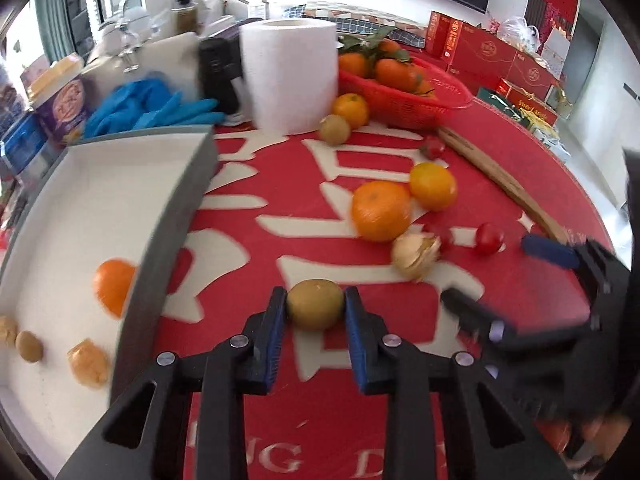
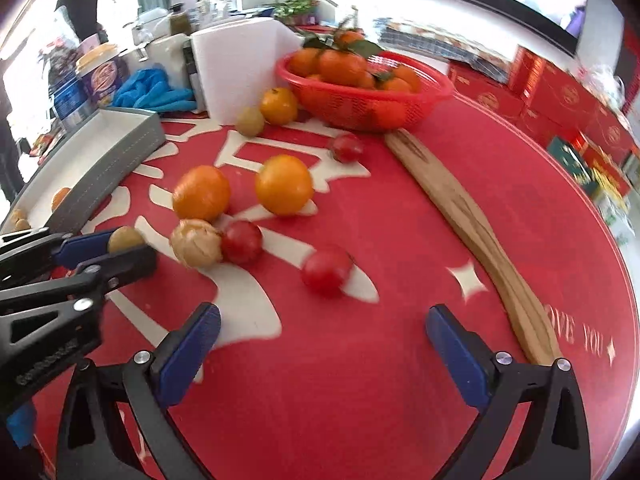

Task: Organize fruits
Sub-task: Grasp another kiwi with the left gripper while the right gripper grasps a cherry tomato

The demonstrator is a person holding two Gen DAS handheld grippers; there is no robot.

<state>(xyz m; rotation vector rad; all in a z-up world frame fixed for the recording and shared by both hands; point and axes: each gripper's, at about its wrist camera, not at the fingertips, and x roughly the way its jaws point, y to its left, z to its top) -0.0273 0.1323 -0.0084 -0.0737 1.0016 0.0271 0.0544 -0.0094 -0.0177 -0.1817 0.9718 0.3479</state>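
Your left gripper [image 1: 315, 309] is closed on a small green-brown kiwi [image 1: 315, 309]; both blue pads touch its sides, and the kiwi sits on the red tablecloth [image 2: 400, 380], near the front edge of the table and just beside the right wall of the grey tray [image 1: 176, 216]. In the right wrist view you see the same kiwi [image 2: 125, 239] between these fingers, close to the tray's corner.

Inside the tray, on its white floor, lie an orange [image 1: 114, 286], a papery husk fruit [image 1: 89, 363] and two small brown fruits [image 1: 29, 346] near the tray's front-left part.

Your right gripper [image 2: 323, 344] stands wide, with nothing between its pads; it hangs over bare cloth near the front edge. Just beyond it lies a red tomato [image 2: 327, 271]. Further in, a second tomato [image 2: 242, 242] touches a husk fruit [image 2: 196, 243], and behind these are two oranges [image 2: 202, 193] side by side, near the middle of the table. A third small tomato [image 2: 347, 148] lies deeper, well apart from them.

Toward the back edge, another kiwi [image 2: 250, 121] and an orange [image 2: 279, 105] lie together in front of a white paper roll [image 2: 236, 68]. A red basket [image 2: 360, 104] with leafy mandarins stands beside the roll. A long wooden strip [image 2: 476, 216] runs from the basket toward the right front edge. Blue gloves [image 2: 154, 90] lie behind the tray.
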